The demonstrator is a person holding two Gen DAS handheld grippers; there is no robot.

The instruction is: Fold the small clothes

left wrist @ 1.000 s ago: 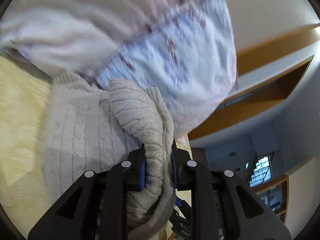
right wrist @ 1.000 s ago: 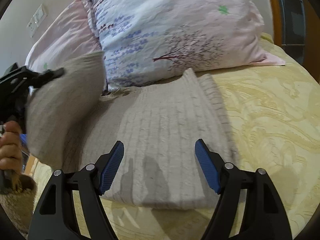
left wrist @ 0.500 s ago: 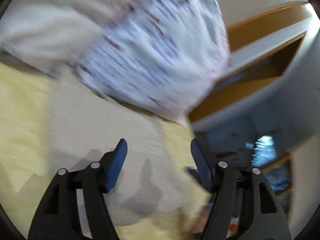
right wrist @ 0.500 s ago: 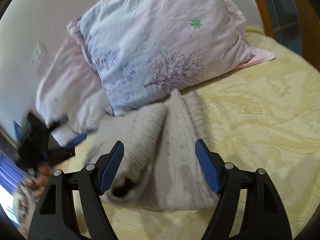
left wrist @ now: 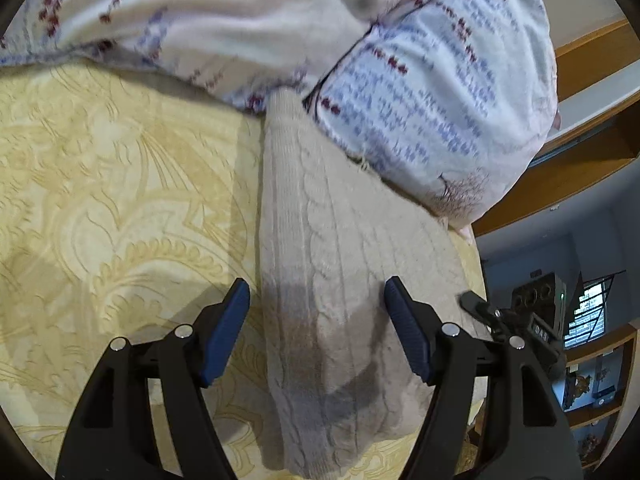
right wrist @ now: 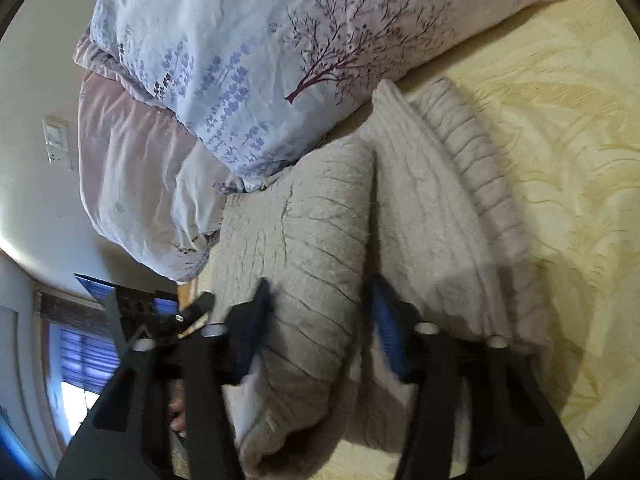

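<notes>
A beige cable-knit sweater (left wrist: 340,264) lies folded on the yellow bedspread (left wrist: 120,184), its far end against the pillows. My left gripper (left wrist: 318,320) is open and empty just above the sweater's near end. In the right wrist view the sweater (right wrist: 320,240) shows a raised folded flap on the left and a ribbed edge on the right. My right gripper (right wrist: 320,332) is open, its jaws either side of that flap, close over it. Its blue pads (right wrist: 386,328) are blurred.
Two floral pillows (right wrist: 256,48) lie stacked at the head of the bed, touching the sweater. The bed's edge is near the sweater's side (left wrist: 476,264), with wooden shelves (left wrist: 592,152) and a room beyond. The other gripper (right wrist: 160,316) shows at the left.
My left gripper let go of the sweater fold and opened; the fold now lies flat on the bed. My right gripper moved down and in over the folded flap.
</notes>
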